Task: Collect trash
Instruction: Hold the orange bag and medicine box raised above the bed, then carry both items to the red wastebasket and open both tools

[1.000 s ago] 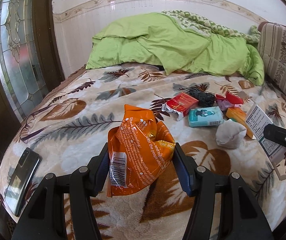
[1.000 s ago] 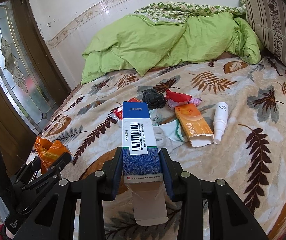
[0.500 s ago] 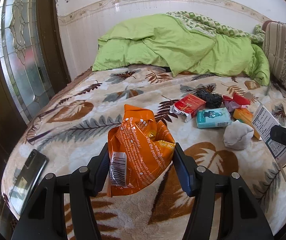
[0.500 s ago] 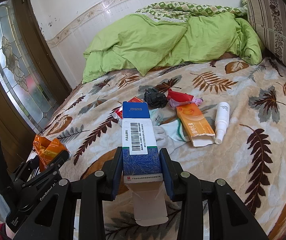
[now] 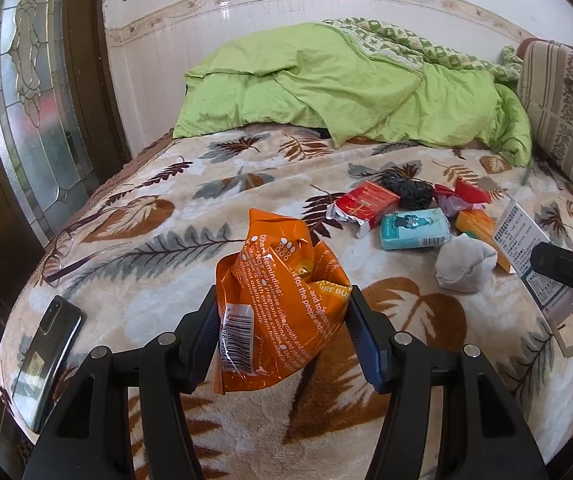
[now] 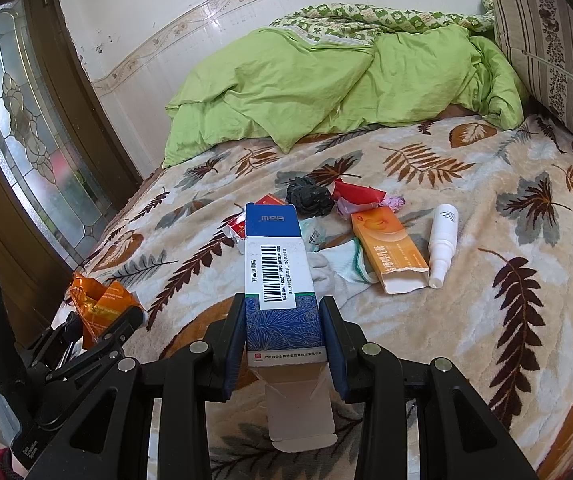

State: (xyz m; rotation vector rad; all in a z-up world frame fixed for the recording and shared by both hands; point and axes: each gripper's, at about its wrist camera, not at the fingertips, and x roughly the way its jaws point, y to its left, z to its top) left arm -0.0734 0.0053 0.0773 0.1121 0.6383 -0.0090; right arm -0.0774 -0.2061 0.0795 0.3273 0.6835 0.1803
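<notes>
Carry step: we are pinching an orange wrapper (image 5: 282, 312) in the left hand-held gripper (image 5: 282, 336) and a blue-white carton (image 6: 280, 280) in the right hand-held gripper (image 6: 282, 340) (no bin showing); next comes finding one.

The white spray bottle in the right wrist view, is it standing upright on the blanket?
No, the white spray bottle lies on its side on the leaf-patterned blanket, beside the orange box.

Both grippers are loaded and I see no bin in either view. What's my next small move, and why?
Probably carry both loads off the bed toward a bin. The left gripper is shut on the orange wrapper and the right gripper is shut on the blue-and-white box, both held above the blanket, so neither can pick up more.
</notes>
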